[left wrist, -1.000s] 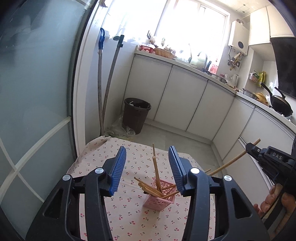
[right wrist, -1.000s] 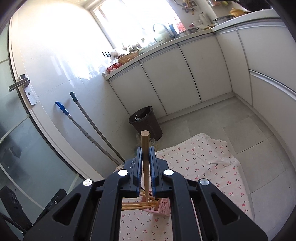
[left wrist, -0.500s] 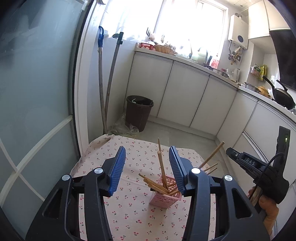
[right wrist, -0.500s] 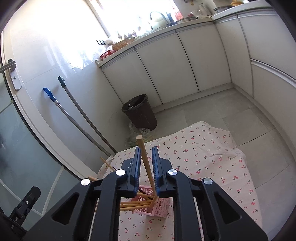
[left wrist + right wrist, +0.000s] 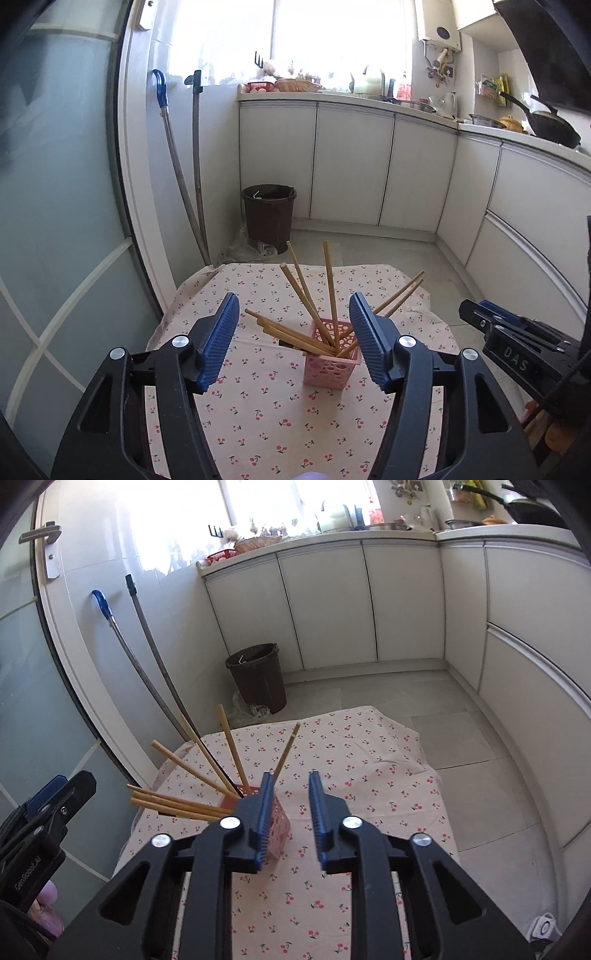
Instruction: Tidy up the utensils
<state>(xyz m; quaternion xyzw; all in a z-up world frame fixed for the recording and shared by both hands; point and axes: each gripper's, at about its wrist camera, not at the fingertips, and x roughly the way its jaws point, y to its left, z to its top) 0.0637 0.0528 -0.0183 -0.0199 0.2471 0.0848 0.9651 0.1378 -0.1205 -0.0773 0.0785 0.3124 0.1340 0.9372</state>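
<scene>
Pink basket (image 5: 331,360) upright on cherry-print surface (image 5: 258,417), wooden chopsticks (image 5: 309,300) fanned out of it. Left gripper (image 5: 291,343) just near of basket, jaws opening, nothing pinched, basket seen in gap. Right gripper (image 5: 288,812) right of basket, jaws opening, empty. A second ago right gripper clenched one chopstick upright; now that stick released, leaning in basket (image 5: 277,827) with others (image 5: 231,749).

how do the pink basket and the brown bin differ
The pink basket is small, square and perforated; the brown bin is bigger, round and solid-looking. The basket stands on the cherry-print cloth on the table; the bin stands on the floor by the cabinets. The basket holds wooden chopsticks fanning out; what the bin holds cannot be seen. Both stand upright with open tops.
</scene>
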